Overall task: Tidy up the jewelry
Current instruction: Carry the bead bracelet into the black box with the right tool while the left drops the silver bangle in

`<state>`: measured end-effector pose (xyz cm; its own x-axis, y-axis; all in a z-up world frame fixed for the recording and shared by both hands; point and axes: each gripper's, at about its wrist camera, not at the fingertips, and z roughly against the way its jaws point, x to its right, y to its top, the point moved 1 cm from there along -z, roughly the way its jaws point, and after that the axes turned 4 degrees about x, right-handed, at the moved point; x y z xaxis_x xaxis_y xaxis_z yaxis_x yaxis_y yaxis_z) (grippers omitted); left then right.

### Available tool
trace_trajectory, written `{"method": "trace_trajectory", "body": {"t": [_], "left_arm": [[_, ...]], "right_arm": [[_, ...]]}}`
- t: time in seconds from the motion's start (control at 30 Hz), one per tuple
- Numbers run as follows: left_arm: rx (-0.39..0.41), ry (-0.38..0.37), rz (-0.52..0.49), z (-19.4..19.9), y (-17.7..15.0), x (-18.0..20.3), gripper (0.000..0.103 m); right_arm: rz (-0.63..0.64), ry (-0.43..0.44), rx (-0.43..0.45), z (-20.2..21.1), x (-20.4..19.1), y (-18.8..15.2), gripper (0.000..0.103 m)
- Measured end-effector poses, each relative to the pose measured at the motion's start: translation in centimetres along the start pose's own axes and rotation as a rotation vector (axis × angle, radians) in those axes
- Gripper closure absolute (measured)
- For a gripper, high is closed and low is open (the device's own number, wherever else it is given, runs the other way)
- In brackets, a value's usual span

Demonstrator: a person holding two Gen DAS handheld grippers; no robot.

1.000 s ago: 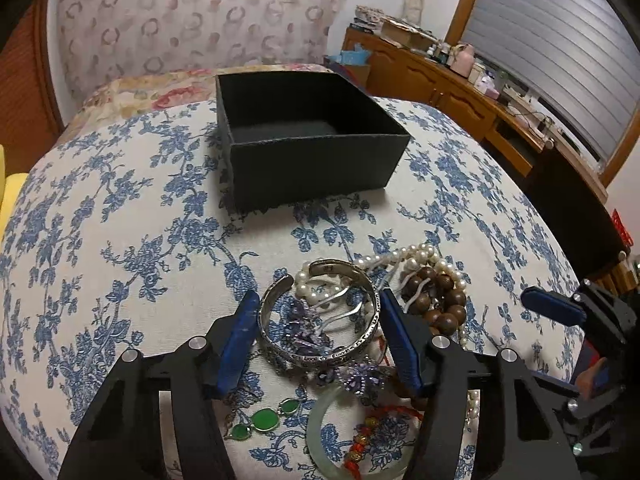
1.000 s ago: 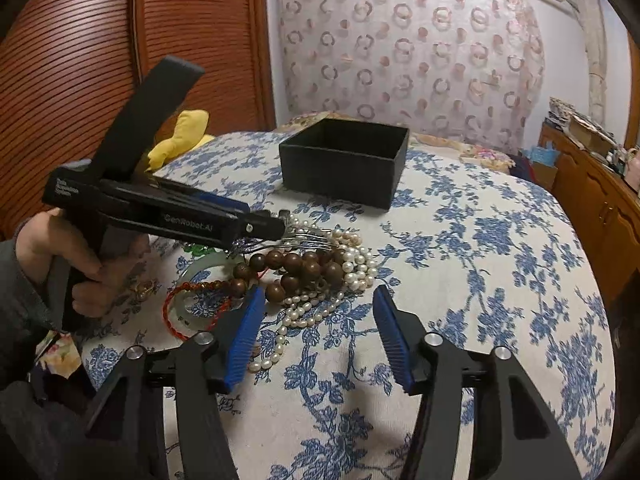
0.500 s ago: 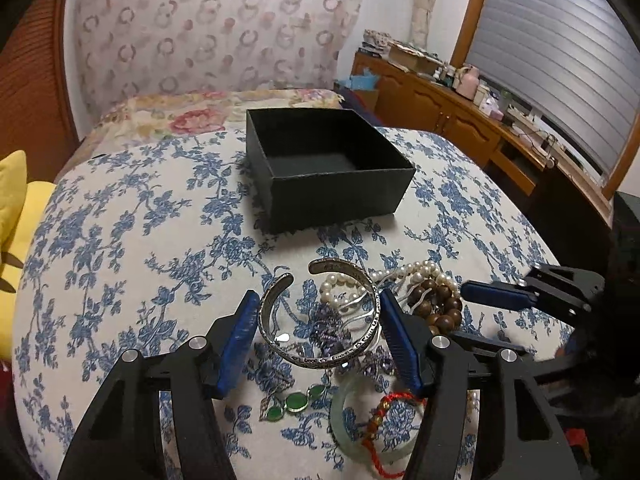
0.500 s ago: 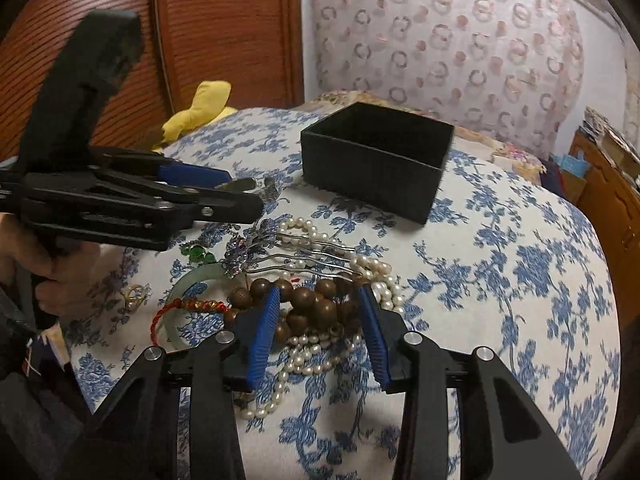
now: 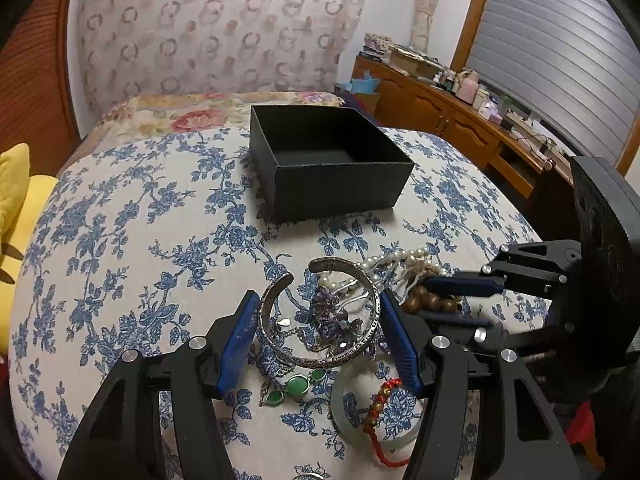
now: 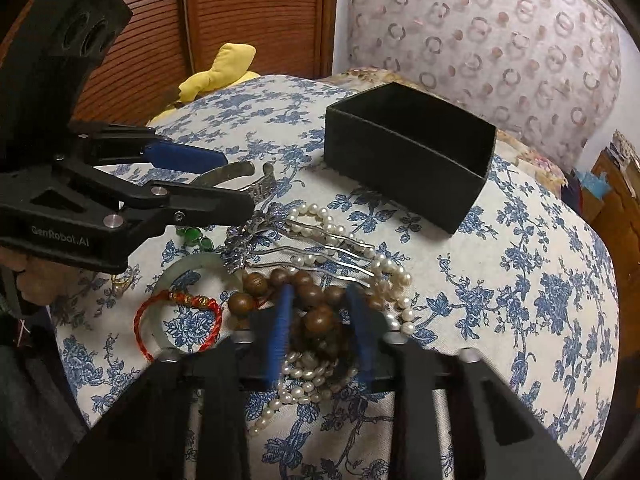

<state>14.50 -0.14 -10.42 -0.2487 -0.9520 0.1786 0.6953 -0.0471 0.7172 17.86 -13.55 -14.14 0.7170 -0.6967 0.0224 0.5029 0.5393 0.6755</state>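
Note:
My left gripper point(image 5: 318, 322) is shut on a silver cuff bangle point(image 5: 276, 338) and holds it above the jewelry pile; it also shows in the right wrist view point(image 6: 228, 174). My right gripper point(image 6: 320, 312) is low over the pile, its blue fingers point(image 6: 280, 320) closed around the brown wooden bead bracelet point(image 6: 316, 300). The pearl strand point(image 6: 392, 276), a purple flower hairpin point(image 5: 332, 316), a jade bangle point(image 5: 352, 424), a red cord bracelet point(image 6: 176, 320) and a green stone piece point(image 5: 296, 386) lie on the cloth. The black open box point(image 5: 328, 168) stands behind the pile with nothing inside.
The table has a blue floral cloth point(image 5: 120, 240). A yellow cushion point(image 5: 16, 200) lies at the left edge. A wooden sideboard point(image 5: 460, 128) with clutter stands at the right. A curtain point(image 5: 216, 28) hangs behind the table.
My left gripper has risen with the silver bangle off the pile. My right gripper has moved forward and down and closed its fingers around the brown bead bracelet.

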Motion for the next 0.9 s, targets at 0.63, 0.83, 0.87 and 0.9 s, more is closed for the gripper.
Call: {"method": "trace_trajectory", "body": {"t": [0.63, 0.83, 0.87, 0.9], "left_arm": [[0.068, 0.019, -0.005, 1.9, 2.2, -0.3, 0.045], [0.082, 0.03, -0.016, 1.4, 3.4, -0.6, 0.045], [0.082, 0.034, -0.019, 1.3, 3.7, -0.6, 0.045], [0.084, 0.036, -0.021, 1.2, 4.0, -0.6, 0.045]], "right_arm": [[-0.06, 0.025, 0.232, 8.6, 2.3, 4.3, 0.088], [-0.045, -0.026, 0.278, 8.8, 3.8, 6.9, 0.088], [-0.046, -0.034, 0.282, 8.6, 4.2, 7.4, 0.088], [-0.047, -0.039, 0.286, 8.3, 4.6, 8.0, 0.088]]}}
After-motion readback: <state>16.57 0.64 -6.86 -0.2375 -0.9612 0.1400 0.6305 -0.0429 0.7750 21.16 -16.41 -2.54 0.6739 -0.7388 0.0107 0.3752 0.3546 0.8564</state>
